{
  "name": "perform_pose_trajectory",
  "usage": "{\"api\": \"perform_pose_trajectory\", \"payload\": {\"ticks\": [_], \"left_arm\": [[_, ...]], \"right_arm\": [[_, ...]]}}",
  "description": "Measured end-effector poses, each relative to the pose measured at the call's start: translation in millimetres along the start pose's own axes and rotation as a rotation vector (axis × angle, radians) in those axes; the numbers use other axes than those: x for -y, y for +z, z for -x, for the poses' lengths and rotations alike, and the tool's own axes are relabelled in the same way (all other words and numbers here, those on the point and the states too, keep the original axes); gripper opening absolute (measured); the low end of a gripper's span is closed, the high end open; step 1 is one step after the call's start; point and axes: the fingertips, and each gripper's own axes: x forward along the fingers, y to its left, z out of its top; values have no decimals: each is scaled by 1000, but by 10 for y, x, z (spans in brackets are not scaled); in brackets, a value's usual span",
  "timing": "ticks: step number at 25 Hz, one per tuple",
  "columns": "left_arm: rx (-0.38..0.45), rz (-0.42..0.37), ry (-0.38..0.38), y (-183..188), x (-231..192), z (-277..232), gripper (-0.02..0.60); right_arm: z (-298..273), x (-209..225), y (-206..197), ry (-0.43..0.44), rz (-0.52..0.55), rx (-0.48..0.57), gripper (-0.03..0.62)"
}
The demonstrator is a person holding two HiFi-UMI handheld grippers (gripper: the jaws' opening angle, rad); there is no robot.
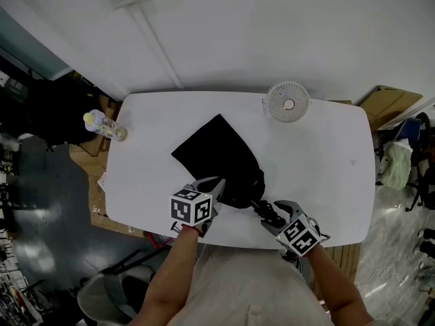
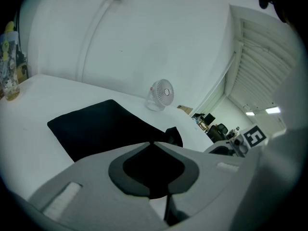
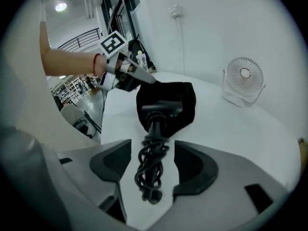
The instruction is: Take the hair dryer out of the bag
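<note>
A flat black bag point(image 1: 216, 153) lies in the middle of the white table point(image 1: 326, 175), its mouth toward me. My left gripper point(image 1: 215, 185) is shut on the bag's rim at its near left corner; black fabric fills the hollow between its jaws point(image 2: 153, 142). The hair dryer point(image 3: 159, 110) sticks handle-first out of the bag's mouth point(image 3: 166, 97), with its coiled black cord point(image 3: 151, 170) trailing onto the table. My right gripper point(image 3: 151, 150) stands open, the cord bundle lying between its jaws without either pad pressing it. In the head view it sits by the cord point(image 1: 264, 210).
A small white desk fan point(image 1: 287, 102) stands at the table's far edge, right of the bag. A plastic bottle point(image 1: 102, 124) stands at the far left corner. Cardboard boxes and clutter lie on the floor left of the table.
</note>
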Motion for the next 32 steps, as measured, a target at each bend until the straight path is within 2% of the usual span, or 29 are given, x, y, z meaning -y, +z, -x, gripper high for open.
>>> {"api": "perform_pose_trajectory", "payload": {"ticks": [3, 6, 12, 16, 21, 25, 32], "left_arm": [[0, 0, -6, -3, 16, -6, 26], [-1, -2, -13, 3, 38, -10, 25], [-2, -7, -32, -6, 88, 0, 25], [-3, -6, -43, -23, 92, 2, 26], [-13, -8, -54, -54, 111, -6, 25], [-22, -13, -61, -66, 139, -18, 25], [-29, -18, -58, -84, 137, -8, 25]], "right_arm": [[-128, 23, 297, 10, 4, 3, 276], [-329, 72, 405, 4, 21, -51, 276], [-621, 97, 226, -16, -7, -216, 267], [-732, 108, 183, -18, -11, -269, 228], [-852, 99, 155, 5, -8, -349, 227], [-876, 97, 151, 19, 4, -365, 210], [-857, 91, 161, 14, 10, -335, 204]]}}
